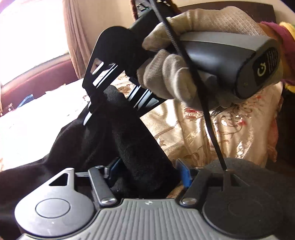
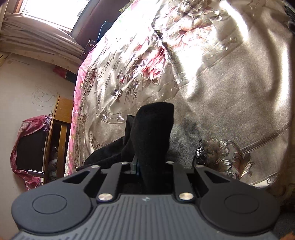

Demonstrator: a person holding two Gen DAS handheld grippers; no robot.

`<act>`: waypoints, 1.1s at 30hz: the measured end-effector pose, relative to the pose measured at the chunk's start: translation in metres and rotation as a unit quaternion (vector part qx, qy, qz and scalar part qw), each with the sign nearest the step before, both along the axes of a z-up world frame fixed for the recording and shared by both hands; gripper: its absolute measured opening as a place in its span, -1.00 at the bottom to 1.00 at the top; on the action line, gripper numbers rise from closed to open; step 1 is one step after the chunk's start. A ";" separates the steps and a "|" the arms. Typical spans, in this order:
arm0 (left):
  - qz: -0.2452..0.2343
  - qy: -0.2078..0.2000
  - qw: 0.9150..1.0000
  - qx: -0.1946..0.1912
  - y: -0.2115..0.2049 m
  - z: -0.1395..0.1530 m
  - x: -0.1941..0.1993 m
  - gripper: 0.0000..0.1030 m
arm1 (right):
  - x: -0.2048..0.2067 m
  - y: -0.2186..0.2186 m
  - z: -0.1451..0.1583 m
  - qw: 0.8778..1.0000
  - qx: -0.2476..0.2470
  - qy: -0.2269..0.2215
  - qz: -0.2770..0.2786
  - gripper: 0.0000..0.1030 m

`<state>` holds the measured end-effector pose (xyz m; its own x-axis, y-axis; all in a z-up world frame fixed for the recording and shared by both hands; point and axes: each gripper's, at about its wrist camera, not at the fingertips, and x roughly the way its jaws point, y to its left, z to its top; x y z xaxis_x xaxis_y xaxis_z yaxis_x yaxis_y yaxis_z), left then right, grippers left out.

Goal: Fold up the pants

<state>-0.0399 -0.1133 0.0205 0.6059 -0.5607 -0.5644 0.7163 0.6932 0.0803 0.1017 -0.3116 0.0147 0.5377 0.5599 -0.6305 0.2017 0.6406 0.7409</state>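
Observation:
The black pants [image 1: 118,133] are bunched and held up off the floral bedspread [image 1: 230,133]. My left gripper [image 1: 147,173] is shut on a thick fold of the black pants between its blue pads. The right gripper [image 1: 95,110], held by a gloved hand [image 1: 171,77], clamps the same cloth just ahead of it. In the right wrist view my right gripper [image 2: 145,166] is shut on a bunch of the black pants [image 2: 153,133] that sticks up between its fingers, above the bedspread [image 2: 221,92].
The bed's pink edge [image 2: 77,103] drops off on the left, with a wooden cabinet [image 2: 59,133] and a covered television [image 2: 29,147] beside it. A bright window [image 2: 51,11] and curtain [image 1: 77,37] lie beyond the bed.

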 end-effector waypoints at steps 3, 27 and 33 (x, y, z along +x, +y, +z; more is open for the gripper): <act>0.012 0.019 0.999 -0.036 0.025 0.014 0.002 0.06 | 0.002 0.008 0.014 1.000 -0.017 -0.001 0.016 -0.69; 0.327 0.168 0.866 -0.339 0.329 -0.012 0.081 -0.23 | 0.112 0.297 0.006 0.967 -0.151 0.003 0.205 -0.54; 0.342 0.179 0.861 -0.332 0.348 -0.015 0.069 -0.23 | 0.088 0.325 0.007 0.948 -0.209 -0.059 0.231 -0.37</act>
